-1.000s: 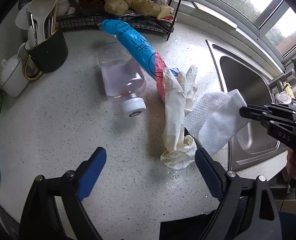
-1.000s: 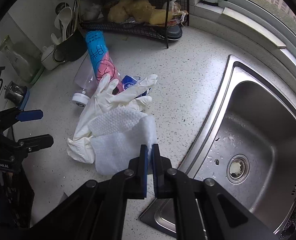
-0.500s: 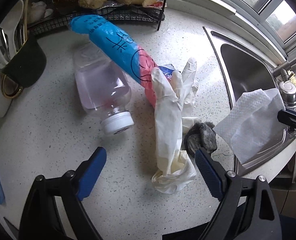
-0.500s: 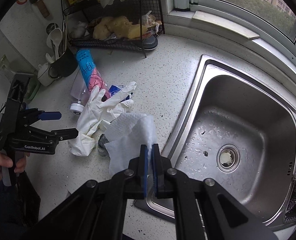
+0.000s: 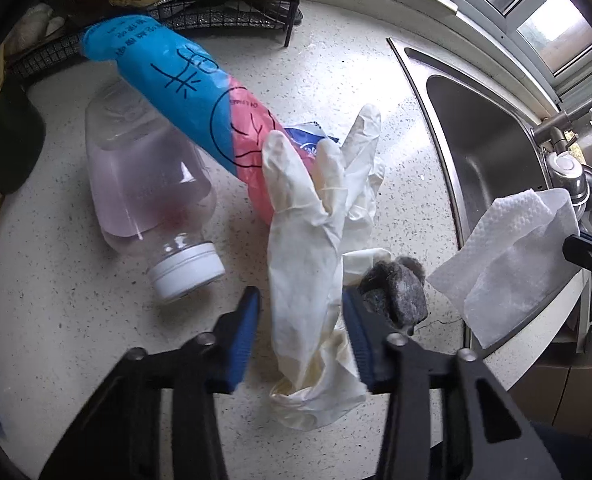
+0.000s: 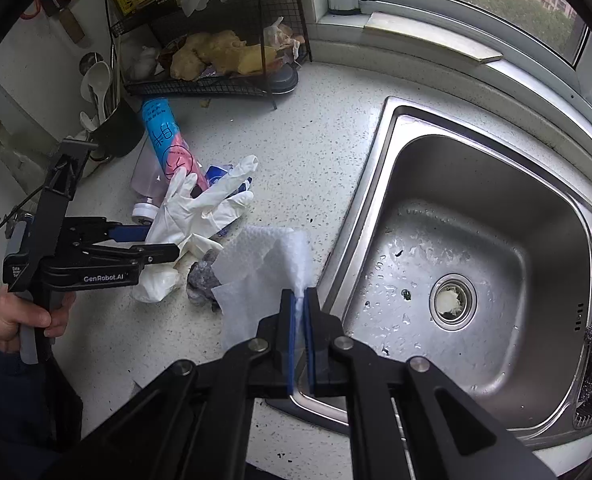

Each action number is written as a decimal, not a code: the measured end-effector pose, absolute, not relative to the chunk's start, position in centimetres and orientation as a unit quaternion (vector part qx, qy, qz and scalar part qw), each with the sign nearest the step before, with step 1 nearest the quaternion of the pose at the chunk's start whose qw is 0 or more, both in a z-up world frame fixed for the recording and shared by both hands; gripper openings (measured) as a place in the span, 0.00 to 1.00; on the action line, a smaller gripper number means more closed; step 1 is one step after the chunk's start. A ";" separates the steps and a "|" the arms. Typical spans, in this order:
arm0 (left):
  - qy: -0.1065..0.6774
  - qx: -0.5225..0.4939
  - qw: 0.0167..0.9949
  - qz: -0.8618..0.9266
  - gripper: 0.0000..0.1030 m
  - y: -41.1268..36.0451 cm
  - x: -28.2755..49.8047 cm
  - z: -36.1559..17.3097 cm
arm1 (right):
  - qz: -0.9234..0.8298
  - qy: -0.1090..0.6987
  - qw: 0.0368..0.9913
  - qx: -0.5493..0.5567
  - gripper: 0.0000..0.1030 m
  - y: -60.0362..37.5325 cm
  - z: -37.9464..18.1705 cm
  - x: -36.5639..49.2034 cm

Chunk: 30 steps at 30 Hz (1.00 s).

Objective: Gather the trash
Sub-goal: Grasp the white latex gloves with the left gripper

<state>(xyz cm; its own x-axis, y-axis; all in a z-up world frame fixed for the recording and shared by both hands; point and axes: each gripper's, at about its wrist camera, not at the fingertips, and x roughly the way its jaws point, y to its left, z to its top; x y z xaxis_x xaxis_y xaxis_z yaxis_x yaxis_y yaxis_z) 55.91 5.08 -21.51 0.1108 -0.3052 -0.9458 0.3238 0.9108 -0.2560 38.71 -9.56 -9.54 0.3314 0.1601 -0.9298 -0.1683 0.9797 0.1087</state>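
Glove [image 5: 307, 248] lies on the speckled table [image 5: 76, 340], its wrist end between the blue pads of my left tool [image 5: 299, 336], fingers spreading away from me toward the blue-and-pink tube [image 5: 184, 92]. Its long axis runs nearly straight along the line my left tool points. That tool's jaws are closing around the glove; the right pad sits against the rubber, the left pad shows a gap beside it, so the grip is not clenched. A grey wad [image 5: 395, 288] rests just beside the right pad, touching the glove's edge. A clear bottle [image 5: 148, 200] lies to the left, cap toward me. My right tool [image 6: 300, 312] is clenched on a white paper towel [image 6: 260, 272], which hangs near the sink [image 6: 375, 200] rim.
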 end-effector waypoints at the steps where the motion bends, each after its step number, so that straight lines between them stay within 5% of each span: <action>1: 0.634 0.008 0.743 -0.212 0.32 4.8 56.1 -21.7 | 0.099 0.571 0.815 -0.002 0.04 -9.5 -9.5 38.7; 4: 0.633 0.012 0.742 -0.219 0.31 4.5 55.8 -21.9 | 0.102 0.571 0.814 -0.002 0.04 -9.3 -9.6 38.7; 6: 0.631 0.010 0.743 -0.222 0.16 4.4 55.7 -21.9 | 0.104 0.571 0.814 -0.003 0.04 -9.1 -9.6 38.7; 10: 0.624 0.013 0.747 -0.229 0.05 4.1 55.5 -21.6 | 0.109 0.569 0.815 -0.005 0.04 -8.8 -9.4 38.7; 30: 0.582 0.021 0.777 -0.240 0.04 4.8 49.2 -13.2 | 0.160 0.529 0.833 -0.022 0.04 -8.1 -6.3 35.6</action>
